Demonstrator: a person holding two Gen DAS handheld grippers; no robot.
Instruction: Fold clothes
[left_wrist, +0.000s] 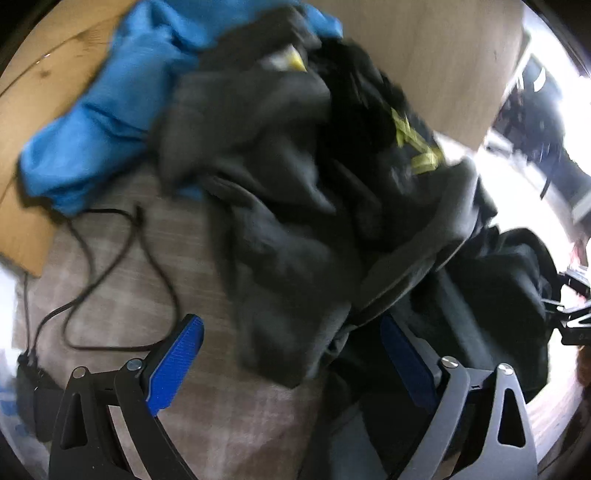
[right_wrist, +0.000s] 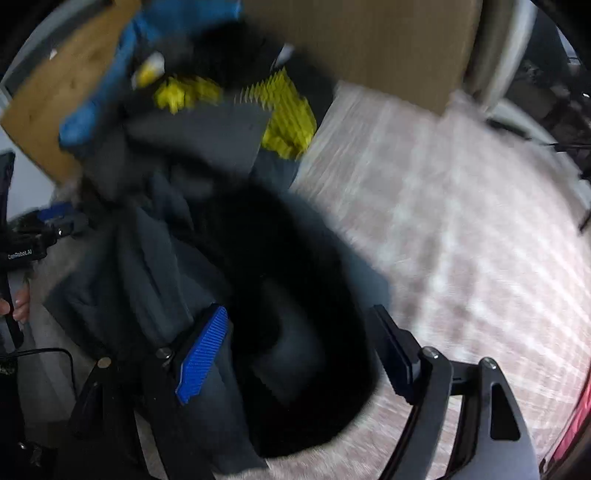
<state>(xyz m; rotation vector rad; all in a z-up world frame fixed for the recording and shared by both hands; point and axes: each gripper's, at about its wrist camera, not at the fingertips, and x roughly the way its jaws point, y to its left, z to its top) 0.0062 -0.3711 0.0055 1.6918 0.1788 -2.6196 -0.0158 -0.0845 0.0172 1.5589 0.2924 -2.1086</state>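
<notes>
The table (right_wrist: 461, 206) carries a pale checked cloth (left_wrist: 122, 295), and a wooden board (left_wrist: 424, 55) stands along its far edge, from about 10 to 1 o'clock in both views. That leaves the cloth as the likely folding area; its whole 3 o'clock side in the right view lies bare.

The clothes sit in one unsorted pile (left_wrist: 295, 206). A blue garment (left_wrist: 110, 110) spreads at 10 o'clock in the left view, partly on the board. A grey garment (left_wrist: 280, 236) lies crumpled over it and runs down the middle. A black garment (right_wrist: 280, 280) with yellow print (right_wrist: 291, 118) tangles in with the grey one. Nothing looks folded yet; I judge the task at its sorting stage, with a single piece to be pulled free first.

The left tongs (left_wrist: 295, 365) stand wide, jaws apart, over the grey hem at 6 o'clock, and grip nothing; they seem poised to take an edge. The right tongs (right_wrist: 295, 354) are also wide, straddling the black garment without pinching it, probably placed for a second hold. Blur hides finer contact.

A thin black cable (left_wrist: 110, 266) loops on the cloth at 8 o'clock in the left view, near the pile, and could snag a dragged garment. A hand (right_wrist: 18, 306) shows at 9 o'clock in the right view.
</notes>
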